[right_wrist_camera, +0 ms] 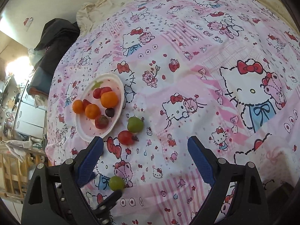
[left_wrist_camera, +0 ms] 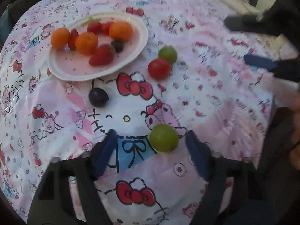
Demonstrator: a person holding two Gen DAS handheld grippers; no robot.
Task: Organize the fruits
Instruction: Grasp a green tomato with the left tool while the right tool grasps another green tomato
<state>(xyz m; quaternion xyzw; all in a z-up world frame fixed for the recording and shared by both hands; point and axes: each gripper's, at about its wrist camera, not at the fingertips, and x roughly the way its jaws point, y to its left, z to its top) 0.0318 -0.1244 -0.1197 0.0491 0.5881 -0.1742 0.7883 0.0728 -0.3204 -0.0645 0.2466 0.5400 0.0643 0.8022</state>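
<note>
A plate (left_wrist_camera: 105, 71) of fruit lies on the bed (left_wrist_camera: 215, 112); beside the plate lie two grapes (left_wrist_camera: 167, 54), a tomato (left_wrist_camera: 159, 69) and a plum (left_wrist_camera: 98, 97).

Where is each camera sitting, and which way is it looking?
Left wrist: sits on the left gripper, looking forward and down over the pink cartoon-cat cloth at a green grape near its open blue-padded fingers; the right gripper shows at upper right.
Right wrist: sits on the right gripper, looking across the cloth; its own open fingers show, with the left gripper's fingertip low down.
Shared: the white plate of fruit, the red tomato and both green grapes.
</note>
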